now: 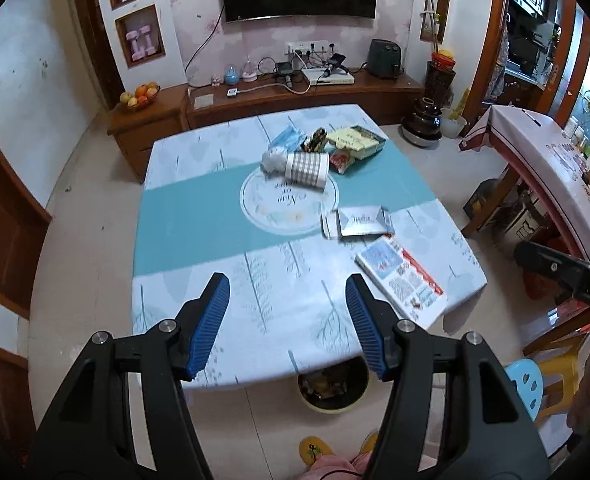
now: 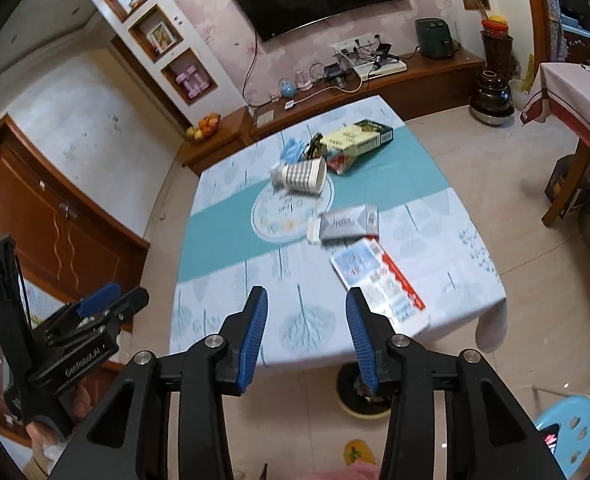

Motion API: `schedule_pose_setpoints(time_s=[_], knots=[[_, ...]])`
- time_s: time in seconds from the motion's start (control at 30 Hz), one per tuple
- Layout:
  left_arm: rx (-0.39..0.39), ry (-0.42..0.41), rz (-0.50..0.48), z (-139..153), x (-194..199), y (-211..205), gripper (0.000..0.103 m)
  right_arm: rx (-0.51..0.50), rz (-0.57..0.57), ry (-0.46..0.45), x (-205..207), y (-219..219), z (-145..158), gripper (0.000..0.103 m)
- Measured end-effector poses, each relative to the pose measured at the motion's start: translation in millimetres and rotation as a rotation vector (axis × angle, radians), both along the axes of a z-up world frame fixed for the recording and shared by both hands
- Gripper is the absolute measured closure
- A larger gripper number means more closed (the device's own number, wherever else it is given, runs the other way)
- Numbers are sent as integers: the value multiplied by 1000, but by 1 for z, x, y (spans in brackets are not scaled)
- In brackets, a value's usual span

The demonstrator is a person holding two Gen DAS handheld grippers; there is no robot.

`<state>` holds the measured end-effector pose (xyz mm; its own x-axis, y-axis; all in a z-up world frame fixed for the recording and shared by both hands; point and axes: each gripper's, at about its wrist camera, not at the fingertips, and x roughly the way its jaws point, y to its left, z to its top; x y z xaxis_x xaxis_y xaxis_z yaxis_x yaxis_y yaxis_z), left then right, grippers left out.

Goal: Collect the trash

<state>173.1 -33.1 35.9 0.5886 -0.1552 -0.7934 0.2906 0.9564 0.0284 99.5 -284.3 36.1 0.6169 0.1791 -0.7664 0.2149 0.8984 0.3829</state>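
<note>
Both grippers hang high above the table (image 1: 199,216), nothing held: the left gripper (image 1: 288,320) has its blue pads wide apart and empty, the right gripper (image 2: 306,330) is parted too, with nothing between the pads. The trash lies scattered on the cloth, taken here from left to right. At the far middle a crumpled blue bag (image 1: 289,140) sits against a white wad of tissue (image 1: 274,160); both are soft and near weightless, so any pinch on the bulk should do. Touching the wad, a checked paper cup (image 1: 307,169) lies on its side: light and easy to crush, and it will likely roll, so it is best taken across the rim or the body's middle with a gentle squeeze. Just behind it sit a dark wrapper (image 1: 317,139), a yellow-green carton (image 1: 355,142) and a small red packet (image 1: 339,160); the carton looks stiff, so grip it on a narrow edge. Nearer lies a flattened silver box (image 1: 361,220), thin card, tricky to lift flat, so go for its raised flap. Nearest the right corner, a glossy leaflet (image 1: 401,280) overhangs the table edge, slippery and floppy; that overhanging edge is the place to pinch. A bin (image 1: 333,386) sits on the floor below the near edge, already holding scraps.
</note>
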Motion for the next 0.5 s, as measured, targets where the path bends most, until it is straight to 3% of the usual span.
schedule_pose_setpoints(time_s=[0.27,0.5], knots=[[-37,74,41,-13,65,-26,45,33,-23,35,76,-41,-6,54],[-37,106,171,-44,157,-65,45,136,9,85,187,-112,-54,48]])
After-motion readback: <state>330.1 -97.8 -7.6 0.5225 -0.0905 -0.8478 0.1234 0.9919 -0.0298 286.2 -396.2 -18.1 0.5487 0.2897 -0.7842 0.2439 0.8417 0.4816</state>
